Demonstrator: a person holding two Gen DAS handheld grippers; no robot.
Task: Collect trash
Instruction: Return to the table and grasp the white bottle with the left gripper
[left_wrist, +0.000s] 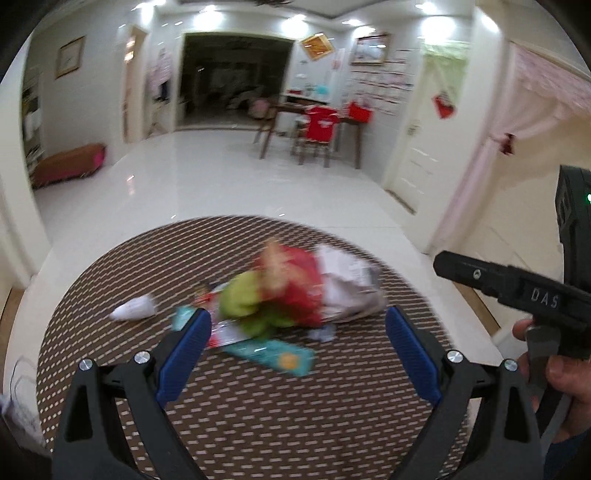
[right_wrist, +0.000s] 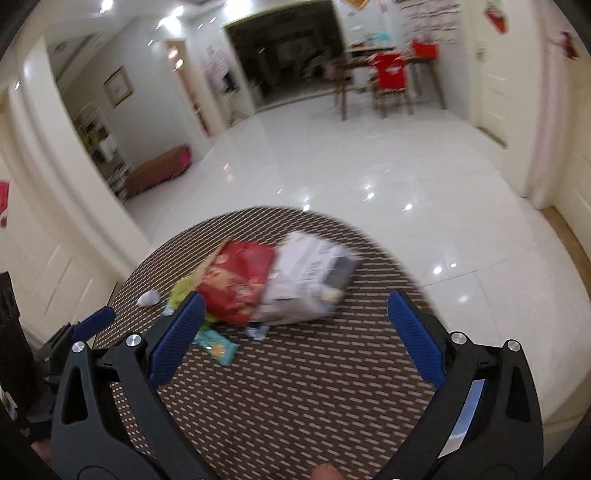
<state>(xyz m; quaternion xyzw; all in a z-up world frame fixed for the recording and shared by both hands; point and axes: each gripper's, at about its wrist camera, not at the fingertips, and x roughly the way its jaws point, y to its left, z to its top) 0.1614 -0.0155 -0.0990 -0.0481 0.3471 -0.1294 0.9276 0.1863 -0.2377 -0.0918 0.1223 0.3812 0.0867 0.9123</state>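
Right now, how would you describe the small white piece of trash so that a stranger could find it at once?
Look at the round brown woven mat. Left of the trash pile lies a small white crumpled scrap, alone, touching nothing.

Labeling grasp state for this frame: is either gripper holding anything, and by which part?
Nothing is held. The left gripper and right gripper are both open above the table, short of the trash pile.
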